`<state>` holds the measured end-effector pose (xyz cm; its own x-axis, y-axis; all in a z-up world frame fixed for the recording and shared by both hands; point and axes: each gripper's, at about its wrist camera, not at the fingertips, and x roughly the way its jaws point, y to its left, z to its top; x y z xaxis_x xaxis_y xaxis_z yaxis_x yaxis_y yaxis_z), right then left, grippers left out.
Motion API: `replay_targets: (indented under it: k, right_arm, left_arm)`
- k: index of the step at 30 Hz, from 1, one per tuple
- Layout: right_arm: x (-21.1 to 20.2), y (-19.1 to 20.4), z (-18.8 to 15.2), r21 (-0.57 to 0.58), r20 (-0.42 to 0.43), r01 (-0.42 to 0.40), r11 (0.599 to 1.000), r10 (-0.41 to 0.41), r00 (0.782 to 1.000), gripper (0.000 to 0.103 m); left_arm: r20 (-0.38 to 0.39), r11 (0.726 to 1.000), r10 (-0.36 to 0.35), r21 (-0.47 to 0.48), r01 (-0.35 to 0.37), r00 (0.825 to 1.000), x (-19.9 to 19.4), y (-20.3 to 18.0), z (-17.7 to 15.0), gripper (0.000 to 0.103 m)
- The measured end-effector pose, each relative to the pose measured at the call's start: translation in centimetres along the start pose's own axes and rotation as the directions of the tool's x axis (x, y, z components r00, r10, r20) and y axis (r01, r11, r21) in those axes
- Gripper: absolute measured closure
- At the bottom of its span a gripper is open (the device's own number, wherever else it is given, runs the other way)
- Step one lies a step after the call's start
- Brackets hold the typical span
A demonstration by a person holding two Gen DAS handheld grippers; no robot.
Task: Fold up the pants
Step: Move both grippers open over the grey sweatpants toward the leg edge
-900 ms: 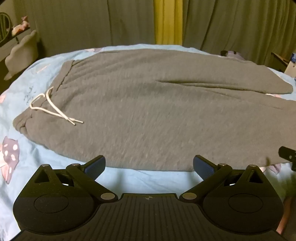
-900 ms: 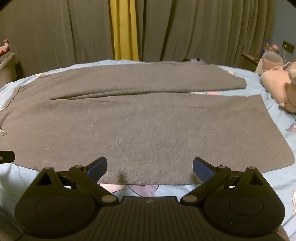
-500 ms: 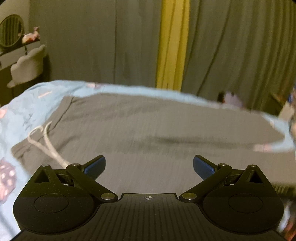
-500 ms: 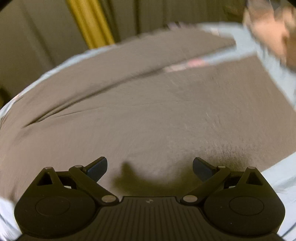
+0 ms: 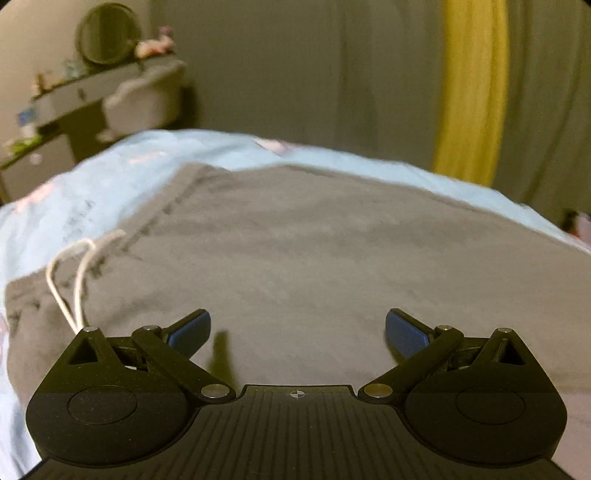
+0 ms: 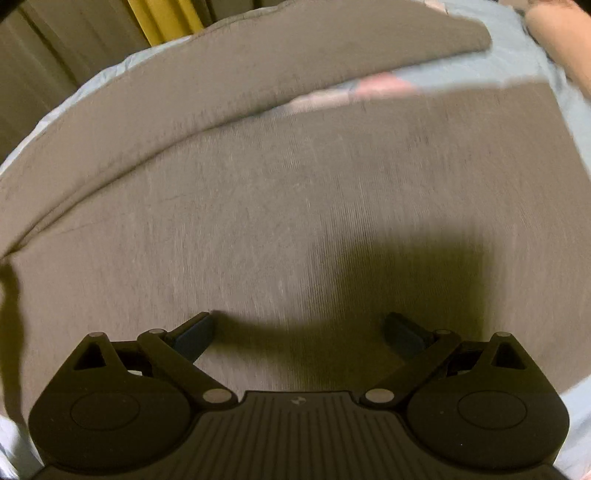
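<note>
1. The left gripper (image 5: 297,332) has its blue-padded fingers (image 5: 190,329) spread wide and pinches nothing; it sits low over the waist end of the grey knit sweatpants (image 5: 314,251).
2. The right gripper (image 6: 297,330) is likewise spread and empty, poised over the leg end of the same pants (image 6: 295,203), its shadow falling on the cloth just ahead.
3. The pants lie flat, long axis running left to right across both views: waistband and white drawstring (image 5: 74,280) just left of the left gripper, and the two leg cuffs off to the right in the right wrist view.
4. The far leg (image 6: 258,74) lies beyond the near one, a sliver of sheet showing between them; a lengthwise fold would likely carry one leg over the other.
5. The surface is a pale blue patterned bedsheet (image 5: 110,177), soft underfoot for a pinch.
6. Beyond hang grey curtains with a yellow stripe (image 5: 469,92); a shelf with a round mirror (image 5: 107,33) stands at left.
</note>
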<state>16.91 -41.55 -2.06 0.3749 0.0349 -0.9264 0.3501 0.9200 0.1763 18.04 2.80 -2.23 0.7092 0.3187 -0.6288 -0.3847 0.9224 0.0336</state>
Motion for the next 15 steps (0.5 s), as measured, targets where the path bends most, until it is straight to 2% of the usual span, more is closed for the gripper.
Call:
replay_targets:
  k: [4,8,9,11,12,14,15]
  right_arm:
    - [-0.2,1.2,10.8,0.09,0.193,-0.045,0.995,0.027,0.981,0.004]
    - [3.9,1.9,20.8,0.219,0.225,-0.002,0.976,-0.049,0.973,0.005]
    - [4.9,2.4,21.3,0.245,0.231,0.012,0.969,-0.071,0.97,0.01]
    - [6.8,2.6,25.0,0.322,0.251,0.011,0.947,-0.096,0.963,0.013]
    - [7.0,2.5,25.0,0.334,0.255,0.016,0.943,-0.107,0.961,0.013]
    - [8.5,2.9,27.2,0.357,0.249,0.041,0.933,-0.138,0.959,0.014]
    - [9.3,2.7,28.8,0.367,0.248,0.054,0.929,-0.153,0.956,0.018]
  left_arm:
    - [0.109,0.994,0.074,-0.082,-0.065,0.991,1.7,1.4,0.0,0.0]
    - [0.078,0.991,0.079,-0.112,-0.07,0.994,3.9,2.1,-0.4,0.0]
    - [0.081,0.99,0.083,-0.119,-0.073,0.993,4.2,2.3,-0.6,0.0]
    - [0.108,0.989,0.09,-0.124,-0.077,0.99,4.3,2.5,-1.0,0.0]
    - [0.113,0.989,0.099,-0.121,-0.086,0.989,4.6,2.4,-1.0,0.0]
    - [0.105,0.988,0.113,-0.113,-0.102,0.988,5.0,1.9,-1.4,0.0]
    - [0.104,0.989,0.116,-0.107,-0.104,0.988,5.3,1.8,-1.6,0.0]
